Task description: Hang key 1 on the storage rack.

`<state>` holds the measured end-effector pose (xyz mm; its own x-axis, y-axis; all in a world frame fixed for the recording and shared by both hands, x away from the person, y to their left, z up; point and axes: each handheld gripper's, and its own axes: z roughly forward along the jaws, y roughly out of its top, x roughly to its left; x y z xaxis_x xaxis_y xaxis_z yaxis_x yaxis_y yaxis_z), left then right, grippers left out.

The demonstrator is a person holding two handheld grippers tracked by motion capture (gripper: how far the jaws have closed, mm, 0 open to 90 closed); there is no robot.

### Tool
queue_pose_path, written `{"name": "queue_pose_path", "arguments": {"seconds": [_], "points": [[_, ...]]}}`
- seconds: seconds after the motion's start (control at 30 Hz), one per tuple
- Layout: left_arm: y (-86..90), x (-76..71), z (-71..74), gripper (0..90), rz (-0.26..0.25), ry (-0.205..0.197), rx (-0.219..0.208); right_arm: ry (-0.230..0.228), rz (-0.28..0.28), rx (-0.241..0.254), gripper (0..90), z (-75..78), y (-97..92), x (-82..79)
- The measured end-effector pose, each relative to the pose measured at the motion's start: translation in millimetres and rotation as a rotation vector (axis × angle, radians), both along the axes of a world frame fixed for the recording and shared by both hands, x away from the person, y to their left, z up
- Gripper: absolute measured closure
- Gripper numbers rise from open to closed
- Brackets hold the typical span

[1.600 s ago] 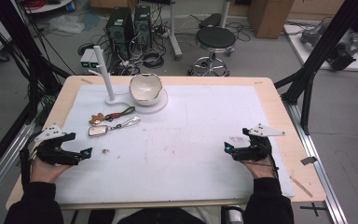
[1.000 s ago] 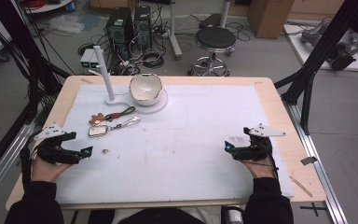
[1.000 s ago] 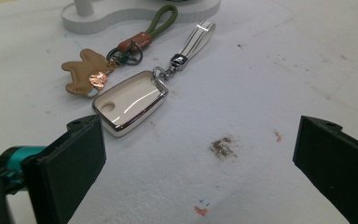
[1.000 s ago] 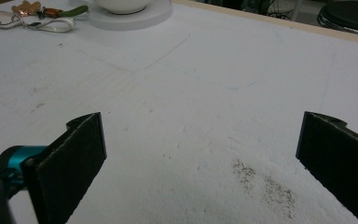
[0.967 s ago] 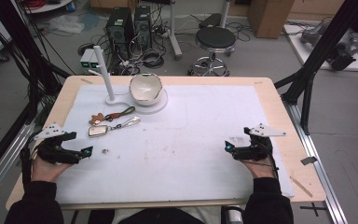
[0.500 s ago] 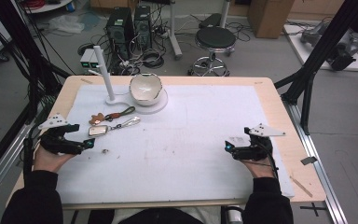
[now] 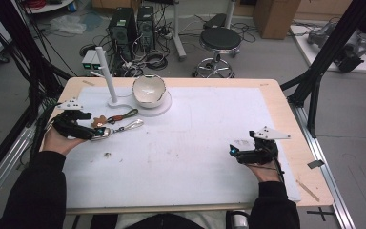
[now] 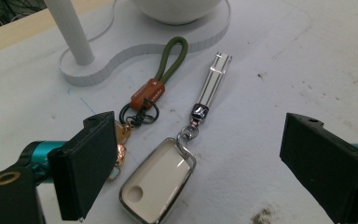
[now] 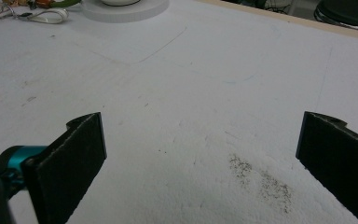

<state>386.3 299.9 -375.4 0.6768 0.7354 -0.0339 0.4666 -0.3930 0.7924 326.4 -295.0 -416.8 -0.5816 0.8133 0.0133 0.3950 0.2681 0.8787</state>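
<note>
Left gripper view: left gripper point(image 8: 191, 158) hovers over white key fob point(image 8: 158, 179), jaws wide but just been closing a little; fob lies flat on white table cover point(image 8: 284, 60) between them, pads apparently not touching it. Silver strap point(image 8: 213, 84) attached to fob; green-loop keyring point(image 8: 161, 79) just beside, near white stand base point(image 8: 135, 51). Right gripper point(image 9: 200, 163) wide open over bare cover, well apart.

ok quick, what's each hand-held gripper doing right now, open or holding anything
left hand-held gripper: open, jaws have just been closing a little around the car key fob, pads not touching it.
right hand-held gripper: open, holding nothing.
</note>
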Motion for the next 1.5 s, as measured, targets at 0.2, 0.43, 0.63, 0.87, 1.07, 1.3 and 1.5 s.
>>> {"name": "queue_pose_path", "arguments": {"seconds": [0.2, 0.43, 0.63, 0.87, 1.07, 1.3, 1.5], "points": [[-4.3, 22.0, 5.1, 11.9, -0.027, 0.027, 0.024, -0.005, -0.009, -0.003, 0.6, 0.1, -0.2, 0.3], [-16.4, 47.6, 5.8, 11.9, -0.066, 0.073, 0.055, -0.006, -0.005, -0.005, 0.6, -0.2, 0.3, 0.5], [-28.2, 63.3, 0.9, 13.4, -0.1, 0.095, 0.093, -0.003, -0.001, -0.015, 0.6, -0.7, 1.2, 0.4], [-34.5, 83.1, -8.1, 14.9, -0.106, 0.124, 0.125, -0.002, -0.003, -0.022, 0.6, -0.5, 1.3, -0.7], [-37.0, 100.7, -11.0, 21.2, -0.11, 0.153, 0.134, -0.015, 0.0, -0.027, 0.6, 0.4, 1.6, -2.2], [-37.4, 110.1, -25.3, 29.6, -0.123, 0.216, 0.174, -0.023, -0.001, -0.025, 0.6, 1.0, 0.5, -2.5], [-40.4, 111.9, -35.1, 35.7, -0.133, 0.245, 0.22, -0.021, 0.002, -0.035, 0.6, 0.7, 0.4, -3.6]]}}
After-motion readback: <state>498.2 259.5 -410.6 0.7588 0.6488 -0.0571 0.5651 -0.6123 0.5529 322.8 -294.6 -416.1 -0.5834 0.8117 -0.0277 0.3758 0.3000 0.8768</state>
